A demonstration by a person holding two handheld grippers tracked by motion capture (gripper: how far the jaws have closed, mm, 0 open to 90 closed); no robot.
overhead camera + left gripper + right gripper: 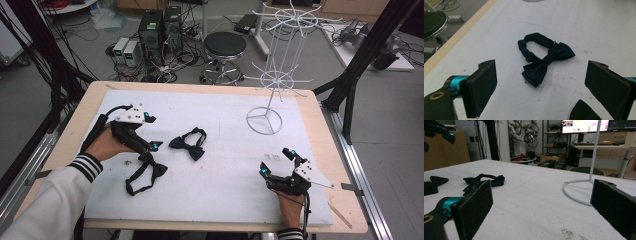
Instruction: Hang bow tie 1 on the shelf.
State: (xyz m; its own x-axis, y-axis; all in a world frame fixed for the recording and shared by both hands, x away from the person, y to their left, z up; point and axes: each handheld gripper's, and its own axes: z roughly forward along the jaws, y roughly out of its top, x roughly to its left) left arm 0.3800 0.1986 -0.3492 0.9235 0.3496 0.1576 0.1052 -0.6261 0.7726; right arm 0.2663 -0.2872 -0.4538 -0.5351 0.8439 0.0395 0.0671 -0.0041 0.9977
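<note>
A dark navy bow tie [190, 144] lies flat on the white mat [225, 170], left of centre. My left gripper [153, 132] hovers just to its left, open and with nothing between the jaws. In the left gripper view the navy bow tie [541, 65] lies ahead between the two black pads [480, 87], untouched. A second, black bow tie [145, 172] lies nearer the front, under my left hand; its corner [584, 111] shows low in that view. My right gripper [276, 161] rests open near the front right; its pads [474, 205] hold nothing.
A white wire rack [275, 75] stands on a ring base [264, 120] at the back right of the mat. Its base [576, 191] also lies ahead in the right gripper view. Beyond the table's far edge stand a stool [225, 45] and computer cases [160, 30].
</note>
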